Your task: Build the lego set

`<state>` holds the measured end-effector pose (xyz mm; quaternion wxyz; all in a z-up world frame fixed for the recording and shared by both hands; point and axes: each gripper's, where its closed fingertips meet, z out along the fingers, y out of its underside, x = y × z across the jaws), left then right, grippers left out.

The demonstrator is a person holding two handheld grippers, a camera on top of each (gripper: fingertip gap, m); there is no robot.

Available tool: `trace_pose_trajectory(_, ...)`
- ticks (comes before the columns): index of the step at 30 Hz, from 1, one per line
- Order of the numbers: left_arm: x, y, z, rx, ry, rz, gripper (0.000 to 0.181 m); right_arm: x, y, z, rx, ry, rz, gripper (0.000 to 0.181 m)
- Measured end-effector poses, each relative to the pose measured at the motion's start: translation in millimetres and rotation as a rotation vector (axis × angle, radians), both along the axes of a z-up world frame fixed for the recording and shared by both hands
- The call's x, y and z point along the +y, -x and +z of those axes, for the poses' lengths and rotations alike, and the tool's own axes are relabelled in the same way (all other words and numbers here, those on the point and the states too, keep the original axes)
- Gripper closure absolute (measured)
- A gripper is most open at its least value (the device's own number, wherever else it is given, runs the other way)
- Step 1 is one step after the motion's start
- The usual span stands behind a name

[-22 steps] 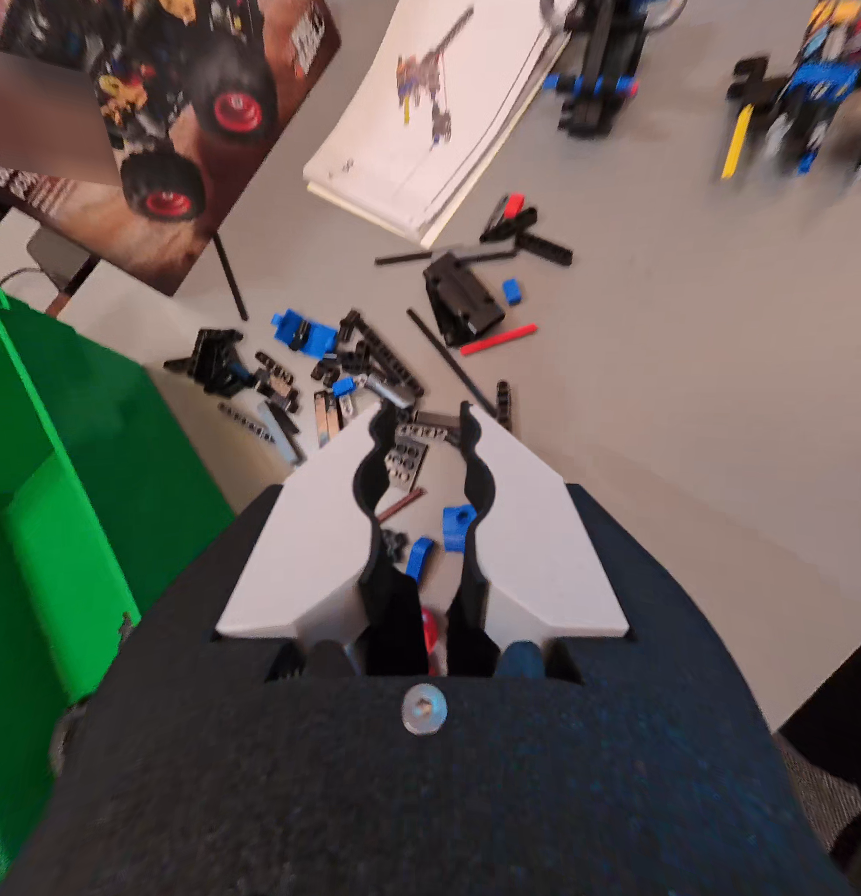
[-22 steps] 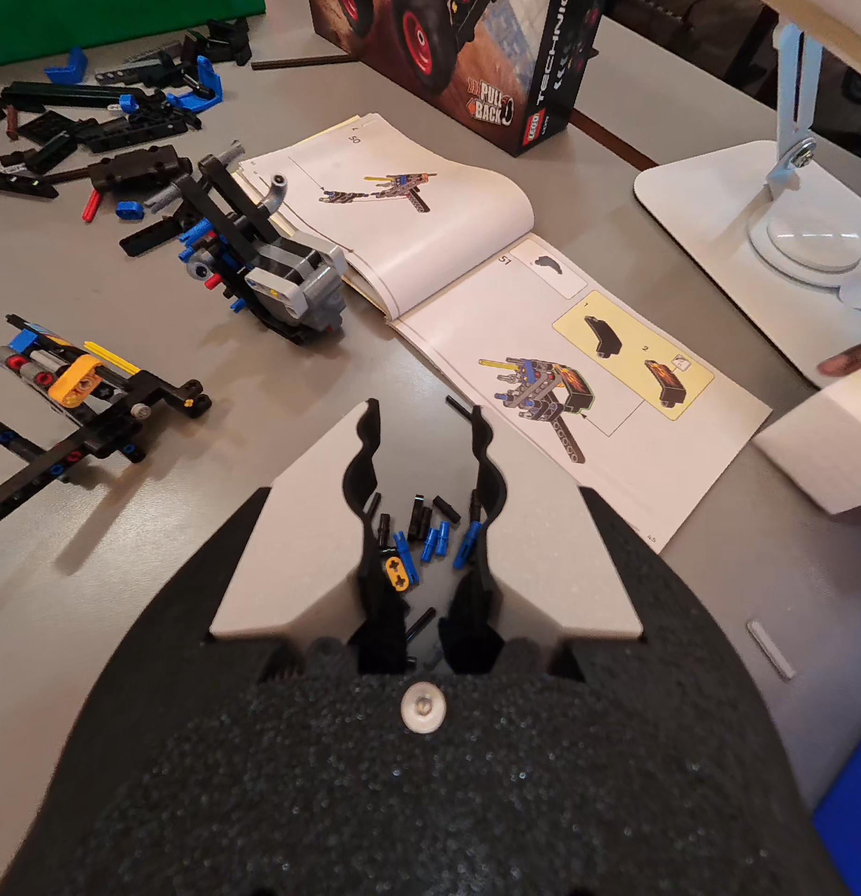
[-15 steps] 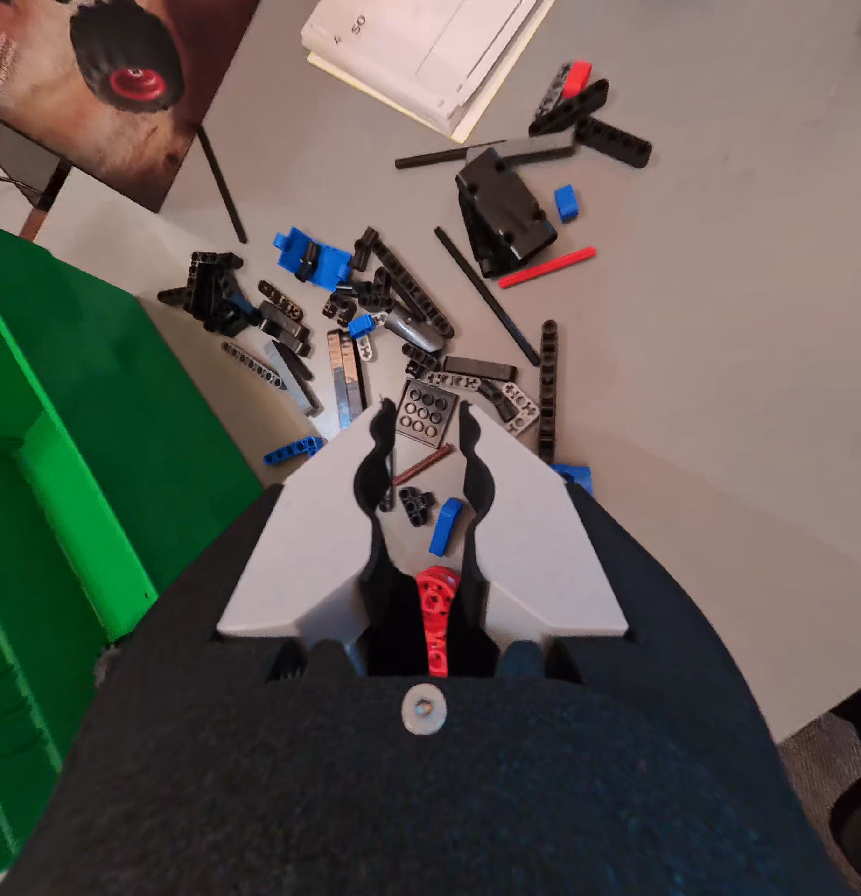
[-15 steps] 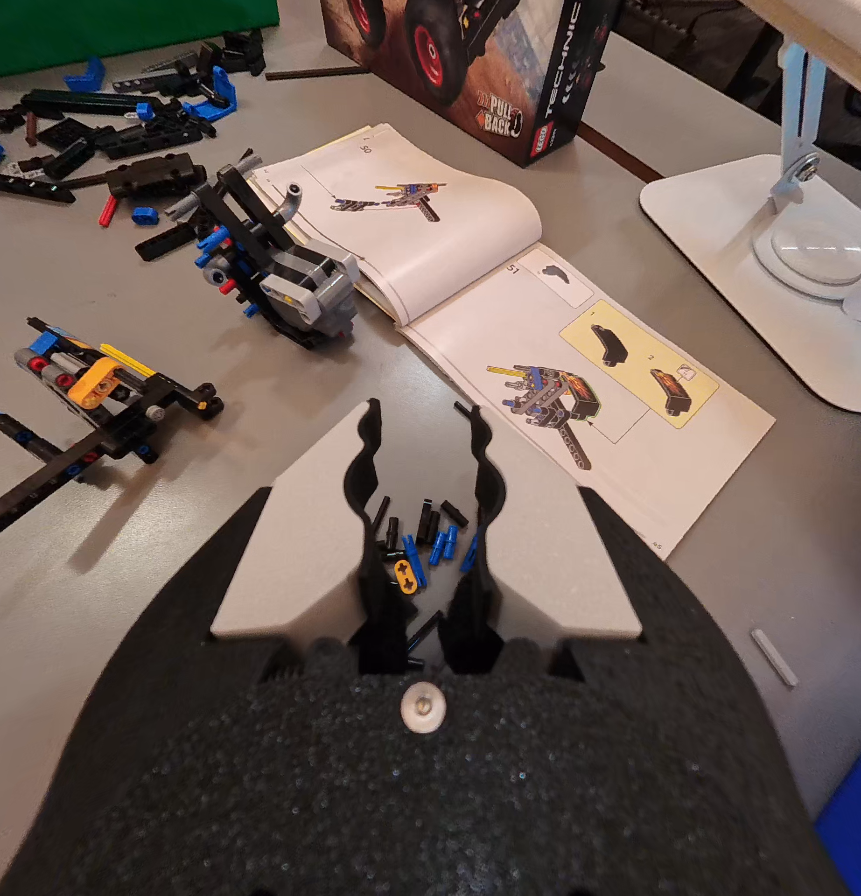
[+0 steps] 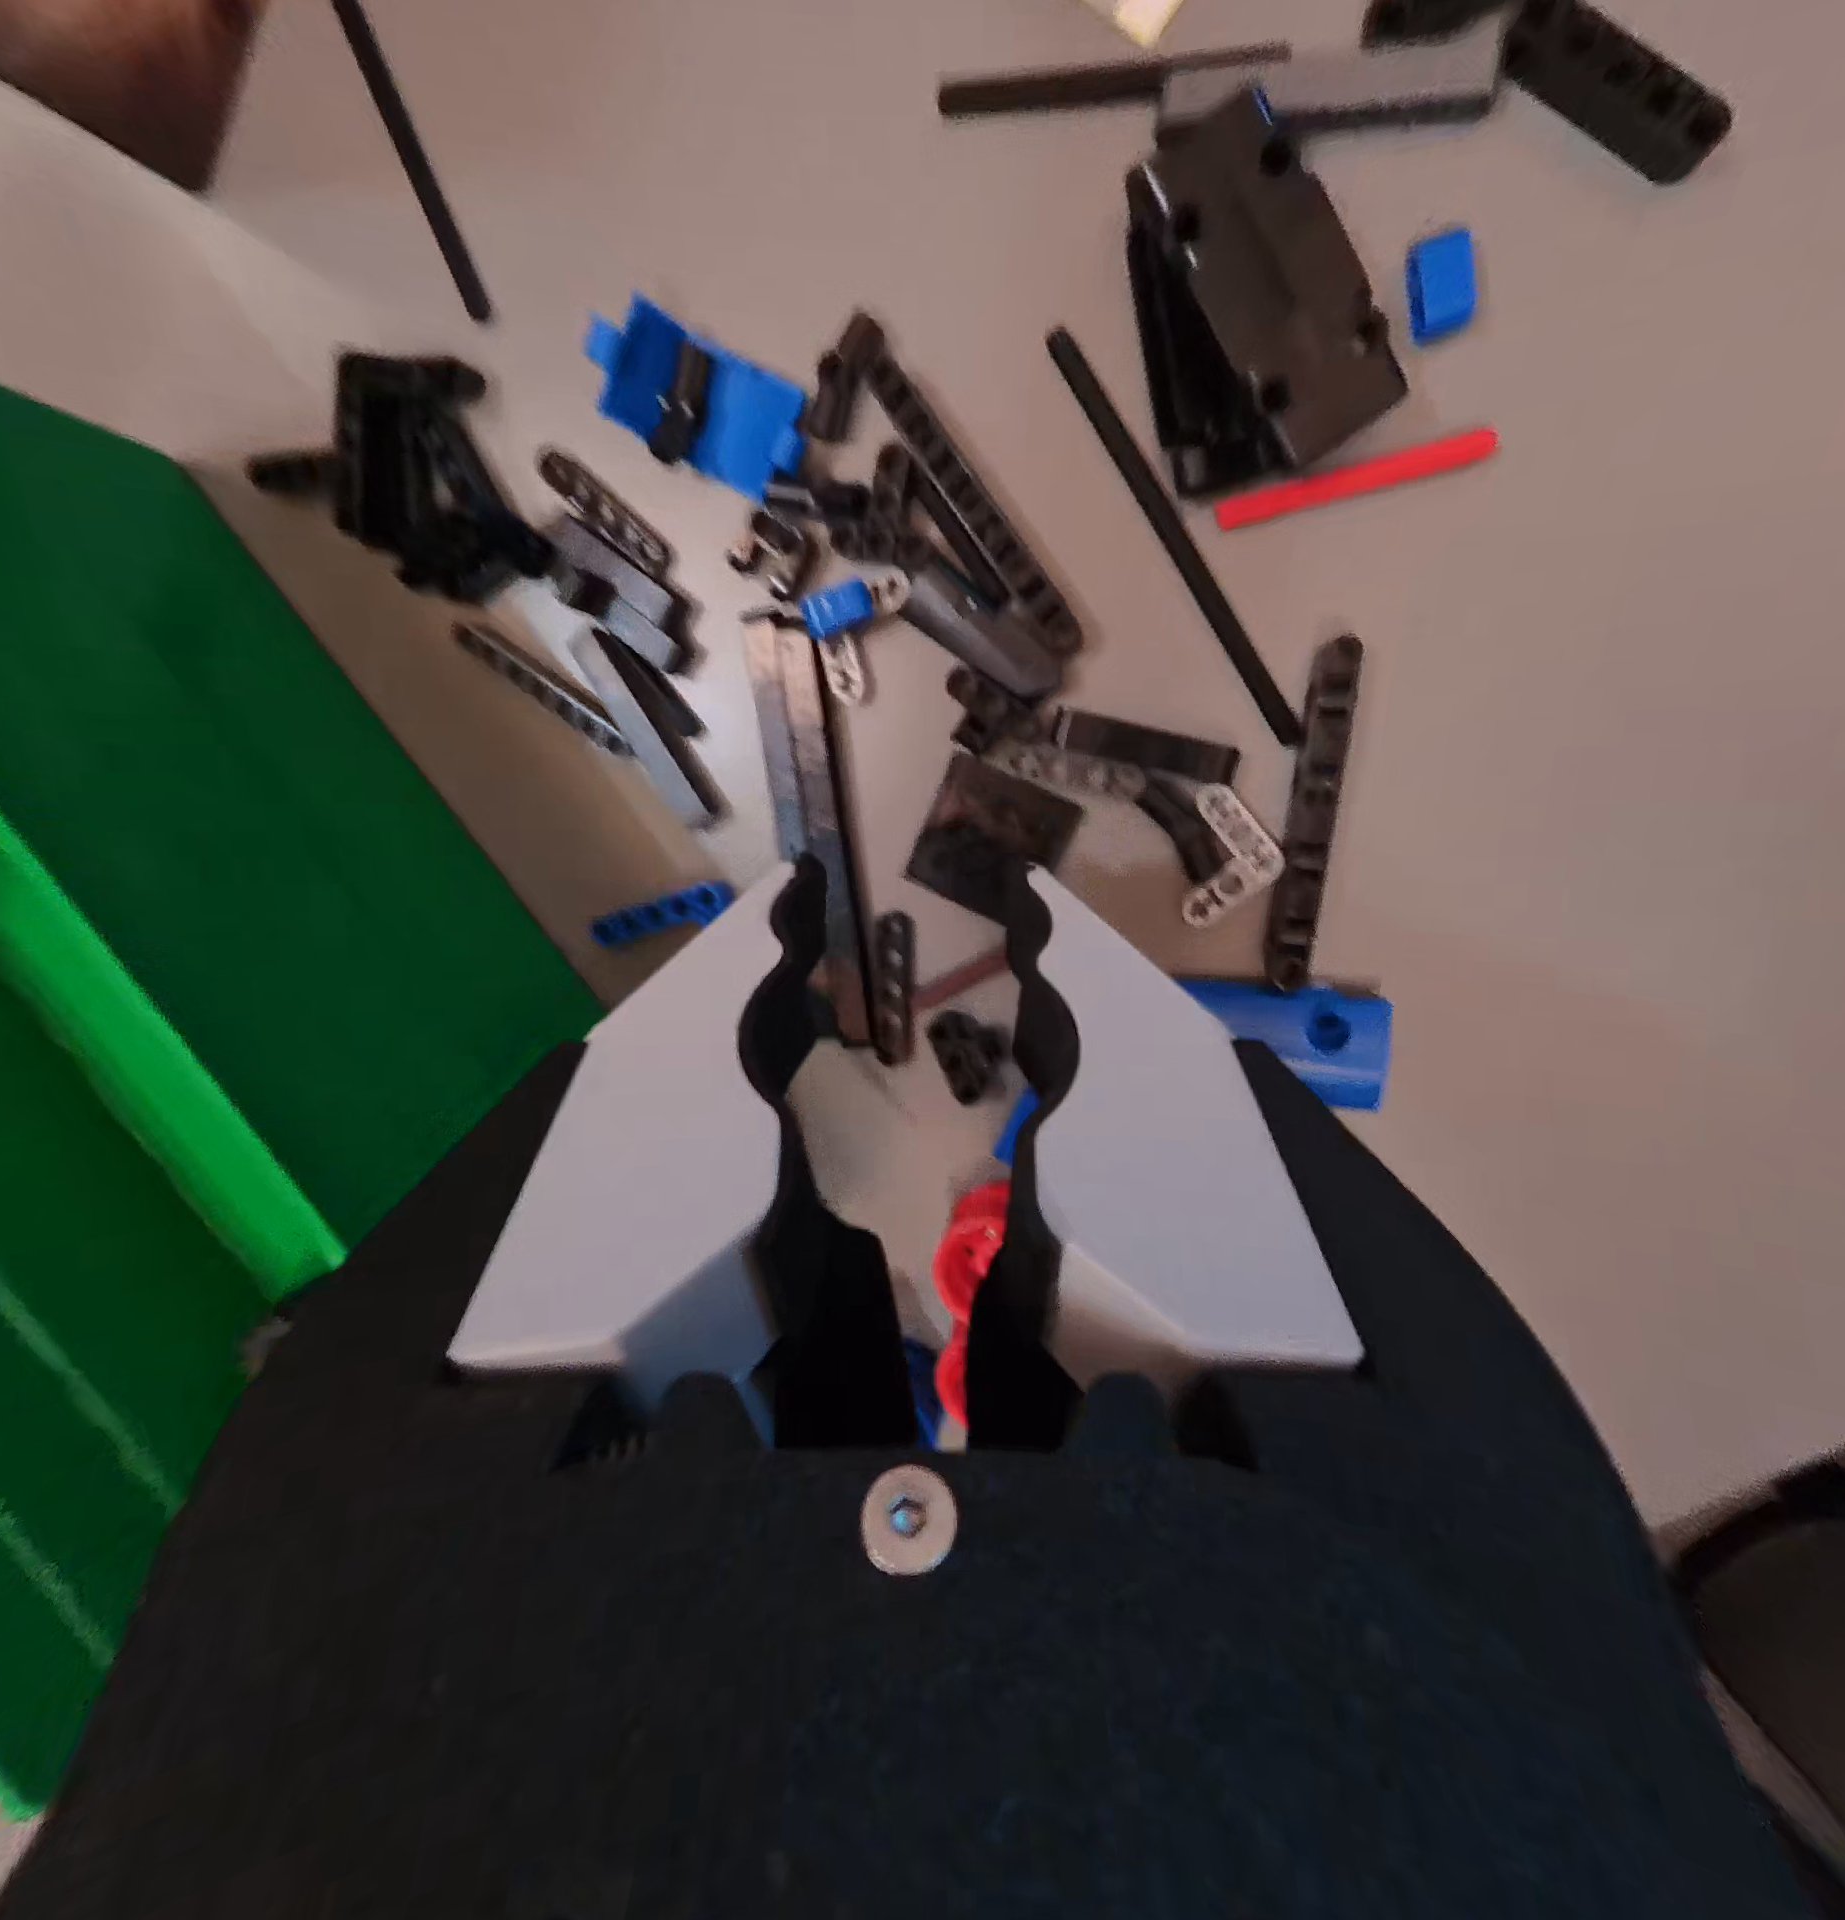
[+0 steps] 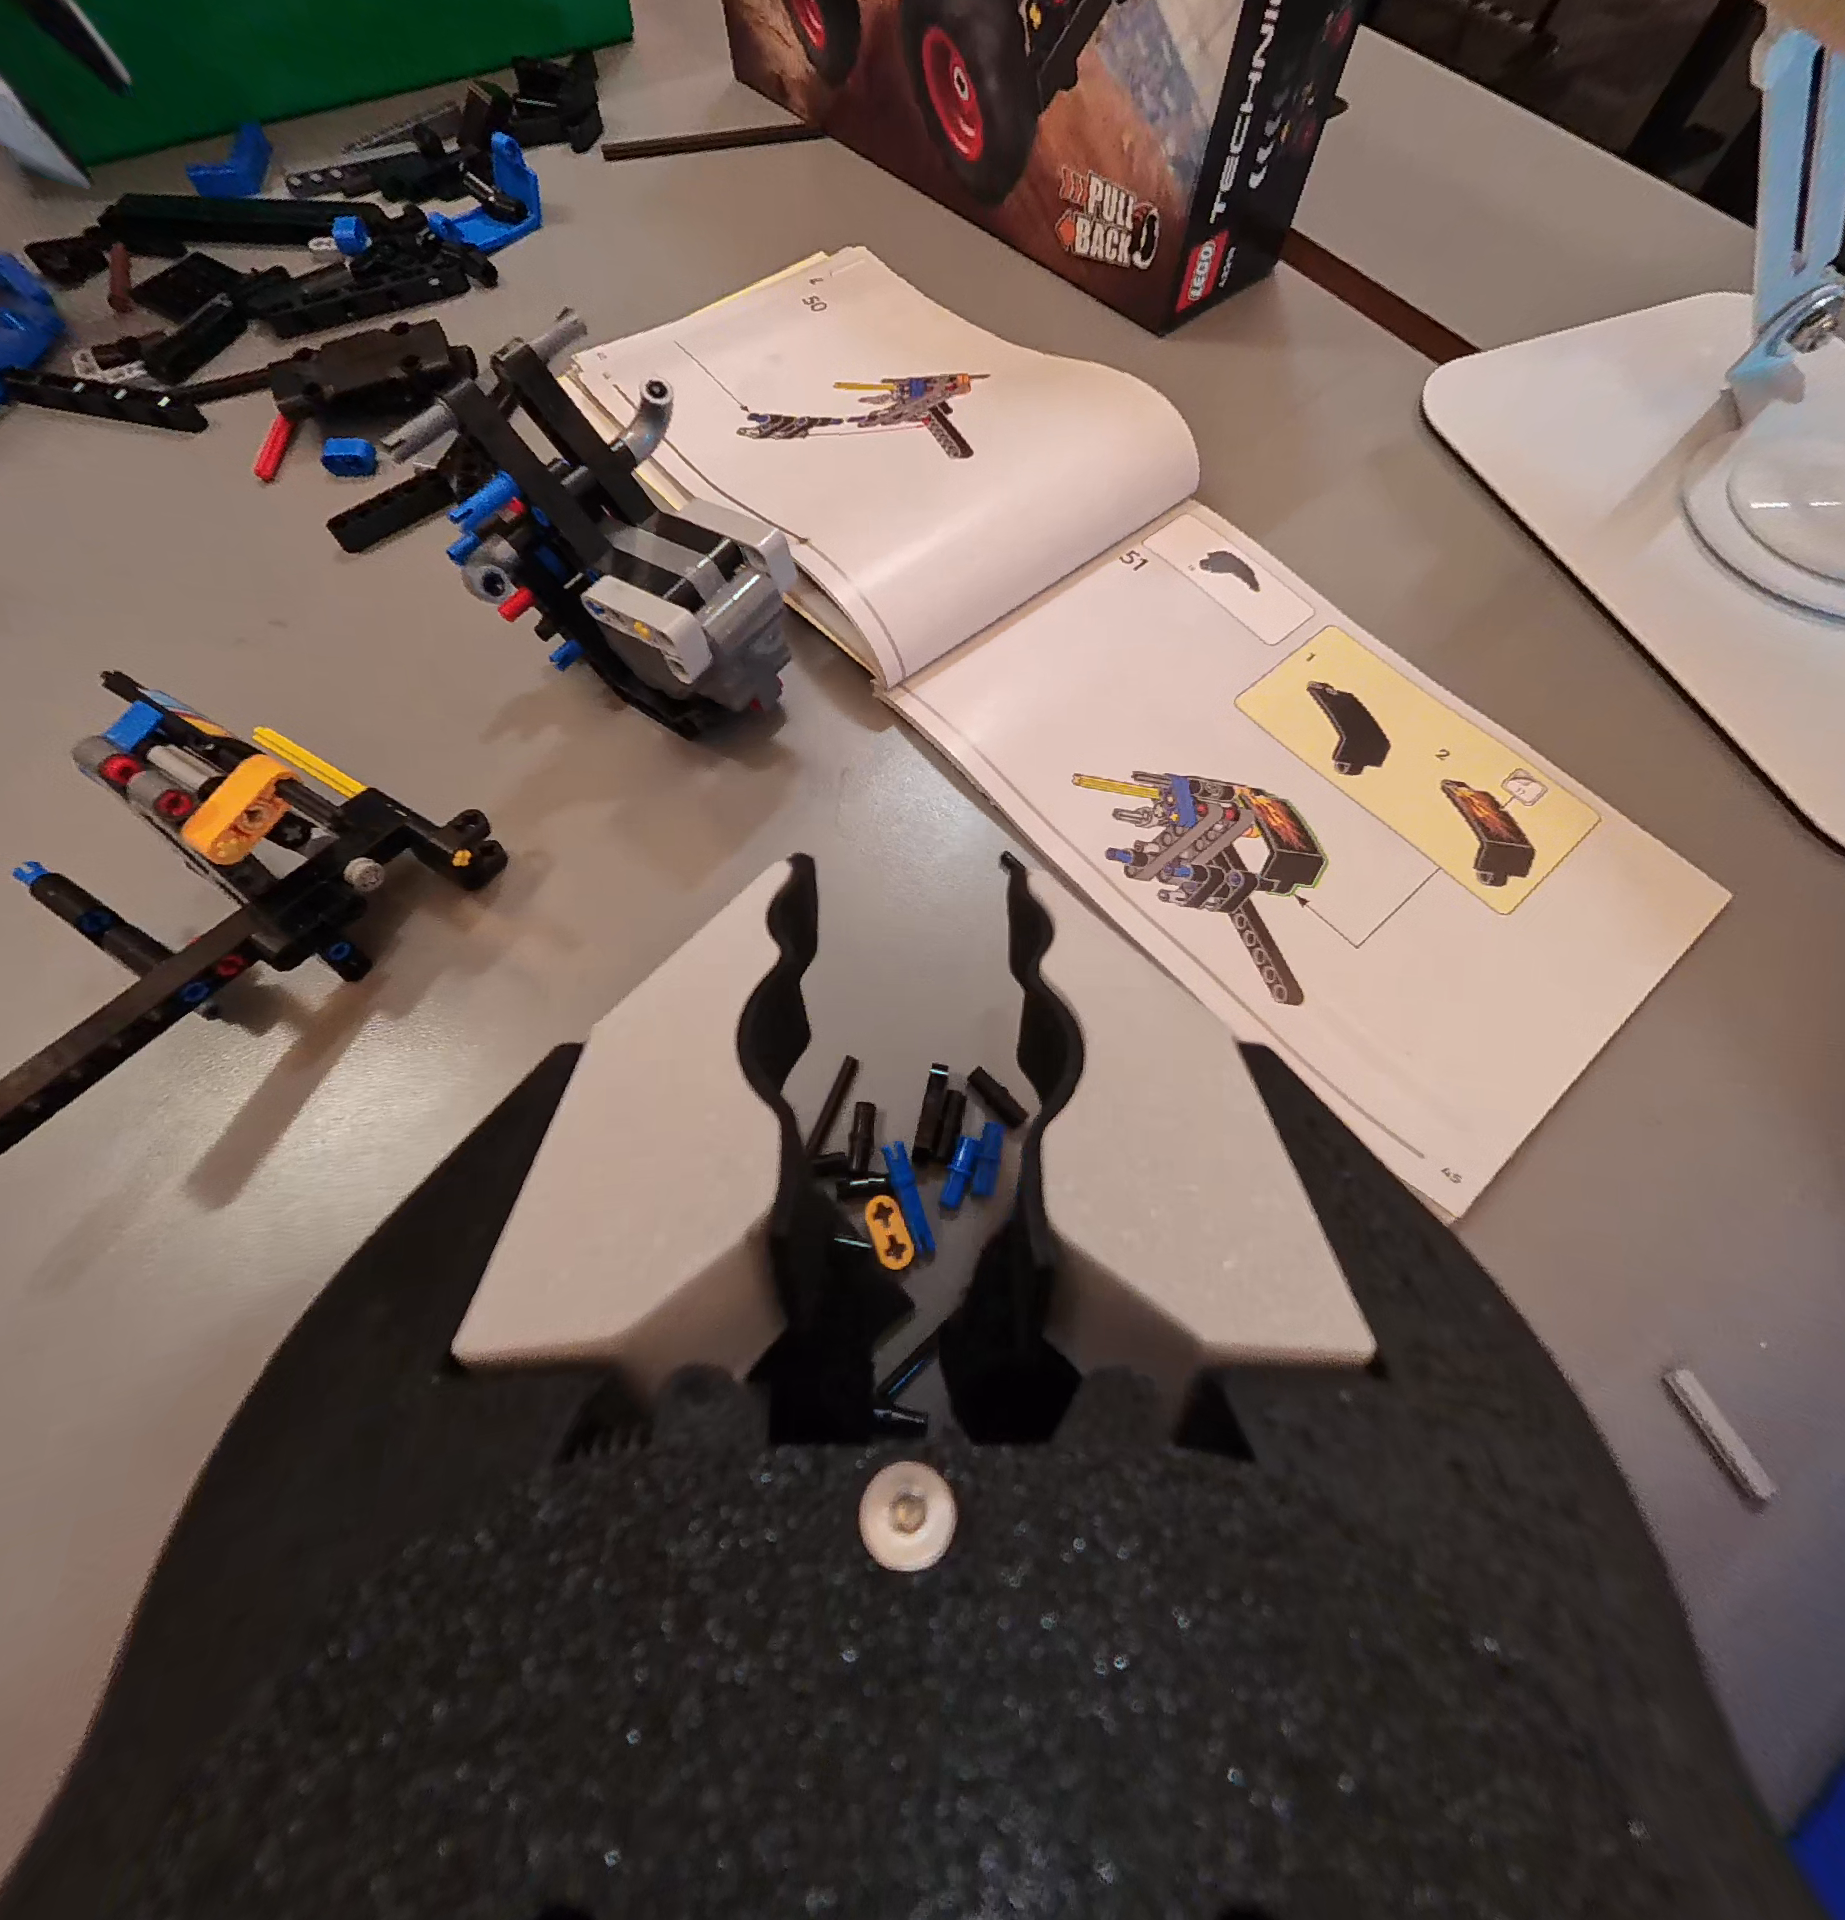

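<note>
My left gripper [image 5: 913, 883] is open and empty, low over a pile of loose black, grey and blue Lego pieces [image 5: 897, 582]. A dark grey plate [image 5: 985, 826] lies just past its fingertips, a long black beam [image 5: 830, 790] beside the left finger, a red piece [image 5: 965, 1242] between the finger bases. My right gripper [image 6: 902, 873] is open and empty above small black and blue pins [image 6: 918, 1138] and a yellow connector [image 6: 890, 1231]. Two part-built assemblies lie to its left: a grey-and-black one [image 6: 627, 561] and one with a yellow piece [image 6: 243, 831].
A green bin [image 5: 170, 883] stands close on the left of the left gripper. The open instruction booklet [image 6: 1105, 675], the set's box [image 6: 1053, 135] and a white stand base [image 6: 1676, 520] lie ahead and right of the right gripper. A black housing [image 5: 1261, 312] and red axle [image 5: 1354, 478] lie farther out. Left tips to right tips: about 40 cm. The yellow connector [image 6: 890, 1231] lies some 8 cm from my right tips, 40 cm from my left tips.
My left gripper has moved forward and down toward the parts pile, which now looks closer. My right gripper has pulled back slightly; a hand and white block at the right edge are gone.
</note>
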<state>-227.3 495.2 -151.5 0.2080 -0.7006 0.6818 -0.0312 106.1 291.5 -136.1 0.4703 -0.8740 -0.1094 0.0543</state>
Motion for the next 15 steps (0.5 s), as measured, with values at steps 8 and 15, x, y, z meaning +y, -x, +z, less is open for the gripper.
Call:
trace_pose_trajectory(8, -44, 57, -11, 0.104, 0.071, -0.106, 0.146, -1, 11, 5, 0.011, -0.013, 0.039, 0.145)
trace_pose_trajectory(15, -44, 89, -21, 0.278, 0.026, -0.149, 0.145, -2, 10, 7, 0.039, -0.014, 0.046, 0.146)
